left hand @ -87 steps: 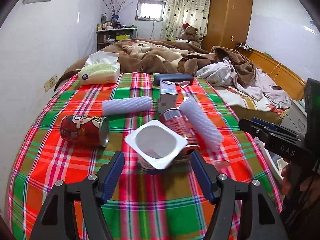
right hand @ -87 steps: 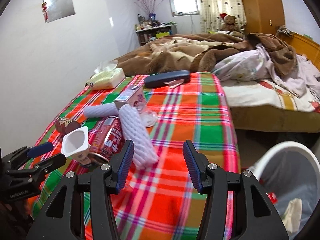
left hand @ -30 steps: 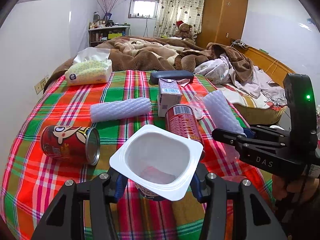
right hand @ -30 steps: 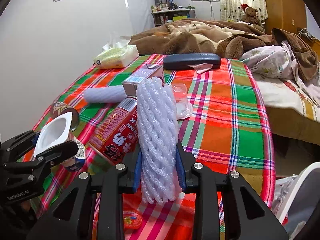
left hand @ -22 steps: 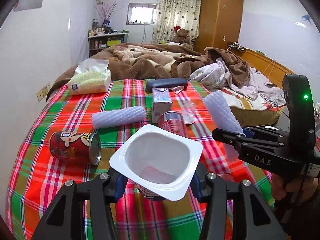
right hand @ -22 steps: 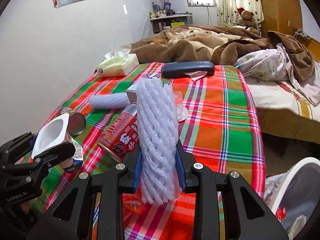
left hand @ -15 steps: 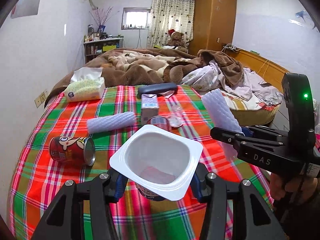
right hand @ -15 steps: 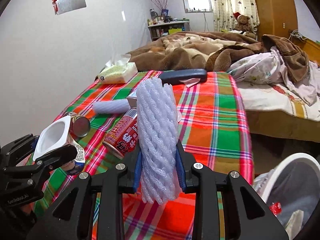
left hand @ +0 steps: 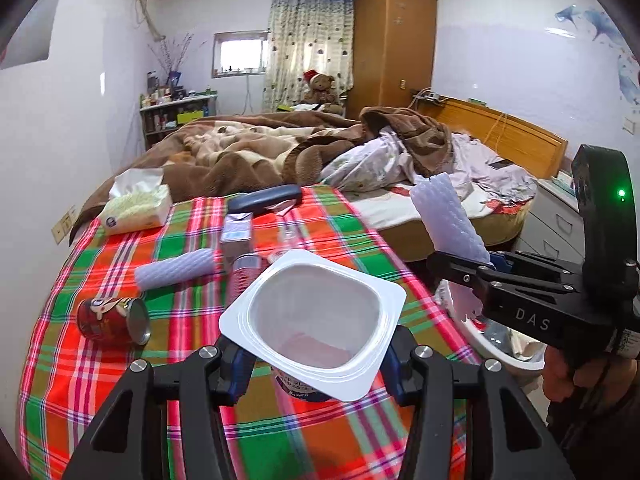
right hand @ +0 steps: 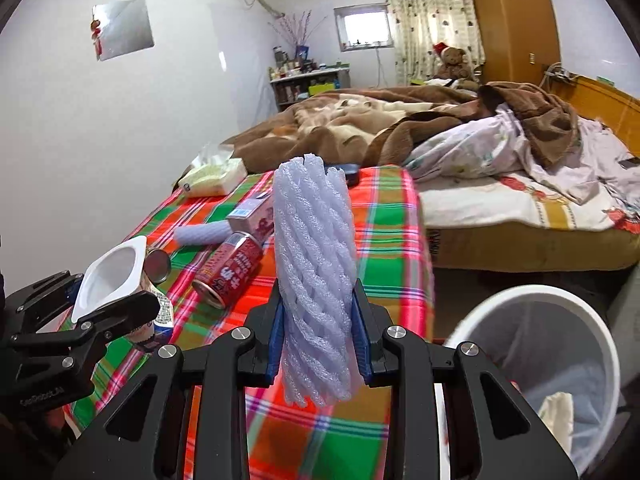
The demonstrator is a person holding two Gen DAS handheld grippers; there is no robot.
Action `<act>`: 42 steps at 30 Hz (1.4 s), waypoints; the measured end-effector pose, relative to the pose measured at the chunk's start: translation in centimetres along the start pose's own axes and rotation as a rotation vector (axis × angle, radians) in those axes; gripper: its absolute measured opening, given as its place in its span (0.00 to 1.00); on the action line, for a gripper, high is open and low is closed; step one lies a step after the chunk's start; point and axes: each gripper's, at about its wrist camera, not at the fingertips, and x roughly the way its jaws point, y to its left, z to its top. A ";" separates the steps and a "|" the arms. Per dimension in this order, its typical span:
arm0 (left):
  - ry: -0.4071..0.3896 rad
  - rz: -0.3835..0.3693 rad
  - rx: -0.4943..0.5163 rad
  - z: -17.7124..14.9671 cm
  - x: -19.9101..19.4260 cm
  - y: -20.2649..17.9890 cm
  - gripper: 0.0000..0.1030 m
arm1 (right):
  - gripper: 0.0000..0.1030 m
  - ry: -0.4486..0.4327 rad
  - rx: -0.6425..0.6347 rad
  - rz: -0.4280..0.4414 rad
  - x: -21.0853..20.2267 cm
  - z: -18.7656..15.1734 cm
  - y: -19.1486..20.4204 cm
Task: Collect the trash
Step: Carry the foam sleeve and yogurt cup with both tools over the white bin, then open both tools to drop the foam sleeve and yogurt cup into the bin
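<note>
In left tool (left hand: 316, 364): yogurt cup (left hand: 314, 320).

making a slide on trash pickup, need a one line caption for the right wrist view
Right tongs clamp an upright foam fruit net beside the white bin, plaid table behind.

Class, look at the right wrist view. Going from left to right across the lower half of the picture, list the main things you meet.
left gripper holding the white yogurt cup → red can lying on the cloth → white foam net sleeve in the right gripper → white trash bin
</note>
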 end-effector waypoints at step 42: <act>0.121 -0.288 0.243 0.4 9.8 -20.7 0.51 | 0.30 0.121 0.273 -0.367 -4.9 -7.0 -15.7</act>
